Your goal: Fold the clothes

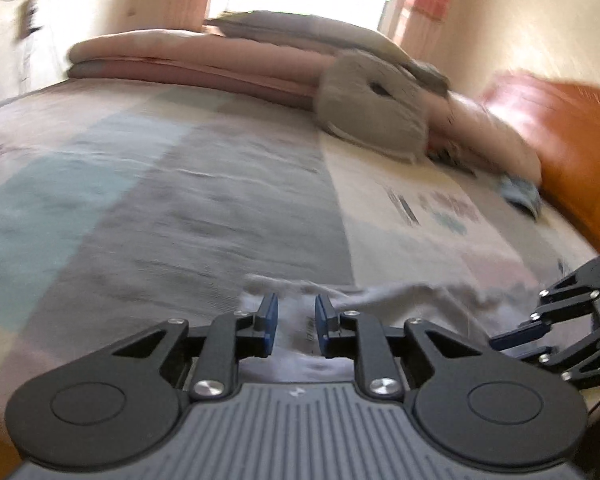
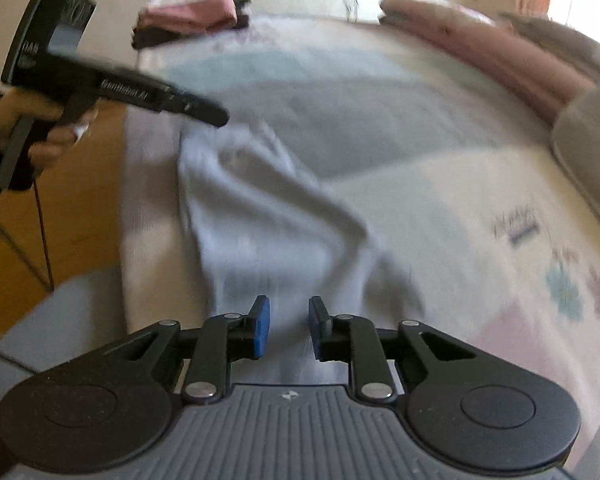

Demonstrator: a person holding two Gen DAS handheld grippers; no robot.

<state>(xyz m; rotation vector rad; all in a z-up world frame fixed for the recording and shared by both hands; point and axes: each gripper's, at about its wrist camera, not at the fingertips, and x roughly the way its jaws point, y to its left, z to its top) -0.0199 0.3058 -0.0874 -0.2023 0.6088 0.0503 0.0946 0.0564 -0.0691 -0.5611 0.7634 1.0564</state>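
Pale lavender-grey cloth garment (image 2: 260, 216), plain. Patchwork bedspread (image 1: 228, 208): grey, mint, cream, pink blocks; teal and mauve flower prints at 3 o'clock in the right wrist view. Dusty pink folded quilt (image 1: 188, 56) at 12 o'clock. Orange wooden headboard (image 1: 580, 152). Black grippers, blue fingertip pads (image 2: 262, 326).

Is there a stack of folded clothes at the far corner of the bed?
Yes, a folded pile, pink on top, sits at the bed's far corner.
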